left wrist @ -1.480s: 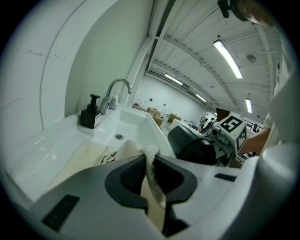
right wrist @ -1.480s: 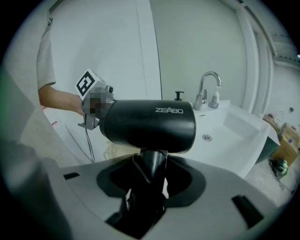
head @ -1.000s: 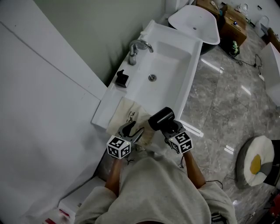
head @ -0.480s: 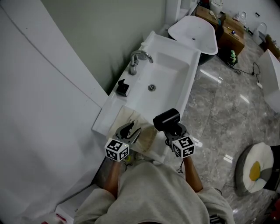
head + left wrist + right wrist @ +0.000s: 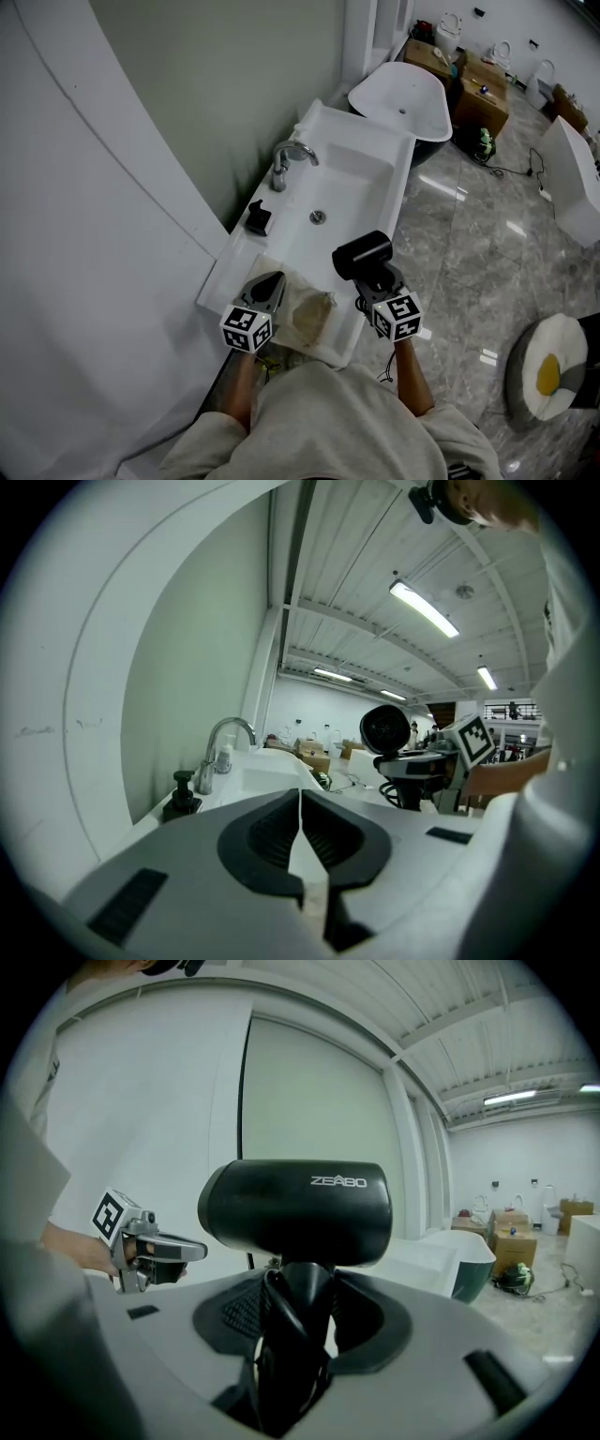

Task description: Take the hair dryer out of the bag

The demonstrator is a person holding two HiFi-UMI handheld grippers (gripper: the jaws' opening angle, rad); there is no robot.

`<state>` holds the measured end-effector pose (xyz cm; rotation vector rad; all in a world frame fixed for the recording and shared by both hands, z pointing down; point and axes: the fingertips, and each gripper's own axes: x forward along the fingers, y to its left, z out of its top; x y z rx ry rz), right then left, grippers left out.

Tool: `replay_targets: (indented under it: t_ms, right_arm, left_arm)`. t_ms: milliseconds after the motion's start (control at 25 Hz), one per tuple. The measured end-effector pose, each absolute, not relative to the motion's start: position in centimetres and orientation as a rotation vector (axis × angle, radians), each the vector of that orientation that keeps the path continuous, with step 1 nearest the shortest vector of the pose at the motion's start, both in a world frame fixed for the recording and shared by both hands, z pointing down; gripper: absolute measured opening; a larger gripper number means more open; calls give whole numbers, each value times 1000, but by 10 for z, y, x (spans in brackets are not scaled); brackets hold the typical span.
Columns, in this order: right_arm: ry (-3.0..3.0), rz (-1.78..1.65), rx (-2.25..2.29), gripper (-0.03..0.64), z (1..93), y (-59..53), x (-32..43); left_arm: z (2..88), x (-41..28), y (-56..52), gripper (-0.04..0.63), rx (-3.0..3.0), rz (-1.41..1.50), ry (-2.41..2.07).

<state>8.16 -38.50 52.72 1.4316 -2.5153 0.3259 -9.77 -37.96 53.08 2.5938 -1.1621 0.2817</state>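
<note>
My right hand-held gripper (image 5: pixel 375 272) grasps the dryer (image 5: pixel 361 251) by its handle, now lifted higher and clear of the bag (image 5: pixel 311 316), which lies slumped on the table (image 5: pixel 223 278) (beside the basin). My left hand-held gripper (image 5: pixel 271 280) has just clenched on nothing and risen off the bag.

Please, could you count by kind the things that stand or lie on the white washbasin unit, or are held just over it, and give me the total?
hair dryer: 1
bag: 1
tap: 1
soap dispenser: 1
Total: 4
</note>
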Motion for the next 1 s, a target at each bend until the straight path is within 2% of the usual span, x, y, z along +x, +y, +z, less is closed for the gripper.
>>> replay_targets:
  t_ms: [480,1000]
  right_arm:
    - [-2542,205,1516,173,479,-400,89]
    - [-2519,189,1579,173,473,-400,100]
  left_arm:
    - [485,-92,-413,14,2695,224,-1189]
    - [480,-93,-422,14,2697,223,-1203]
